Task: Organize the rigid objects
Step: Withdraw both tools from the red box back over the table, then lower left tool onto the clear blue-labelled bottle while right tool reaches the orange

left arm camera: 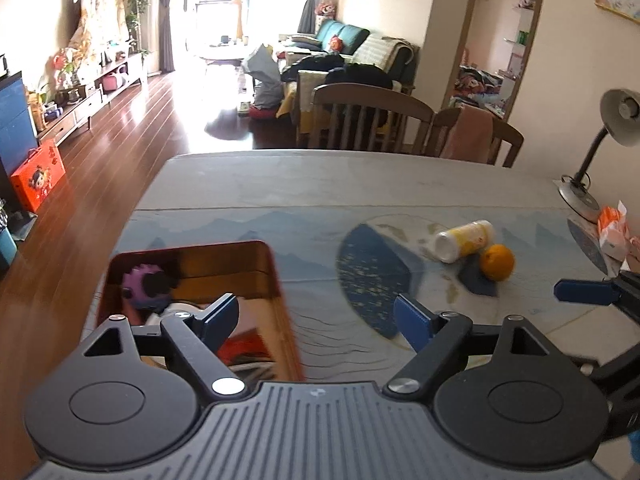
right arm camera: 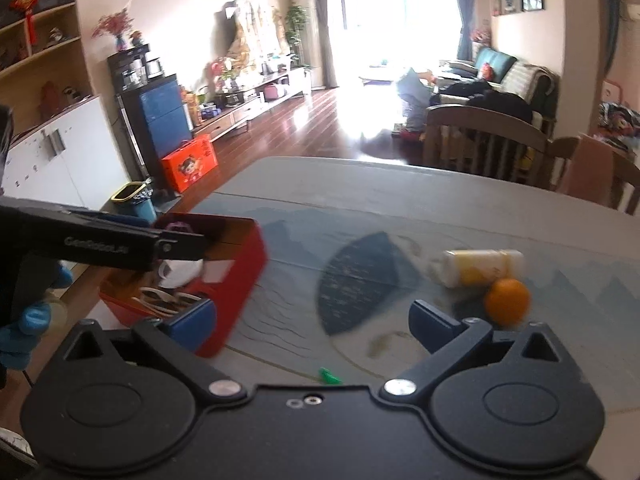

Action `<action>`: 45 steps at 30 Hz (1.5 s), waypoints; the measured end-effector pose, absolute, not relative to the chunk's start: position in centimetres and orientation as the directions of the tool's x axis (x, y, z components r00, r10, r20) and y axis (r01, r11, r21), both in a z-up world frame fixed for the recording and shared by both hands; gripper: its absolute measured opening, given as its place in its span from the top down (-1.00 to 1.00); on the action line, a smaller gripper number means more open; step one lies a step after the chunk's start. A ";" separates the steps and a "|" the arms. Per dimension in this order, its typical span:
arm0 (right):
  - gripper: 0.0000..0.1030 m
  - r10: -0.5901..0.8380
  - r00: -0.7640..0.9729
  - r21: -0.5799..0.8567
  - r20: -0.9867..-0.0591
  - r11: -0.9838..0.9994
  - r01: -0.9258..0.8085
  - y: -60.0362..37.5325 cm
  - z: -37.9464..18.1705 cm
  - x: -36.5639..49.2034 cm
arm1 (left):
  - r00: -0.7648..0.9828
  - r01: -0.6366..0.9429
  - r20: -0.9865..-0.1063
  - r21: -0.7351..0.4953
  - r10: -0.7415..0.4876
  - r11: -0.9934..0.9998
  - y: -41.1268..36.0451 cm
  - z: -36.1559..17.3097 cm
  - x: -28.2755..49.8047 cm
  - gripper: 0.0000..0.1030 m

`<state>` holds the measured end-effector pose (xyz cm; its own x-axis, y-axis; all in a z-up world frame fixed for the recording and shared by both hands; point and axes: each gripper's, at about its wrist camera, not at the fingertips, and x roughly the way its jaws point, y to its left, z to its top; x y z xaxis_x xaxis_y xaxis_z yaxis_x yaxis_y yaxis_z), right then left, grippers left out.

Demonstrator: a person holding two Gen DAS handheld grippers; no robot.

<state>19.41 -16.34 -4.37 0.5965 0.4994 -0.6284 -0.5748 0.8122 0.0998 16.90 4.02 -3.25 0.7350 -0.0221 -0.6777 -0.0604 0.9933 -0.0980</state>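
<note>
A red box (left arm camera: 276,276) sits at the table's left, holding a purple spiky toy (left arm camera: 140,286) and white items. It also shows in the right wrist view (right arm camera: 240,276). My left gripper (left arm camera: 316,316) is open and empty, hovering over the box's right edge. A white and yellow bottle (left arm camera: 464,240) lies on its side beside an orange (left arm camera: 497,262). They show in the right wrist view too: bottle (right arm camera: 480,266), orange (right arm camera: 507,300). My right gripper (right arm camera: 316,320) is open and empty, near the orange.
A desk lamp (left arm camera: 600,148) and an orange-white packet (left arm camera: 614,228) stand at the table's right edge. Wooden chairs (left arm camera: 372,116) line the far side. A small green piece (right arm camera: 329,376) lies on the patterned tablecloth (right arm camera: 360,216).
</note>
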 end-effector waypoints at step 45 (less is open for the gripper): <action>-0.81 0.310 0.554 0.049 -0.773 0.900 -0.434 -26.6 -13.1 36.4 | 0.470 0.036 -0.878 -0.081 -0.088 0.996 -9.0 -14.6 18.9 -0.65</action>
<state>36.36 -26.61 -13.12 0.5543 0.3098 -0.7725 -0.4339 0.8996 0.0494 18.86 -8.98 -14.63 0.4698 -0.0882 -0.8784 0.0355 0.9961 -0.0810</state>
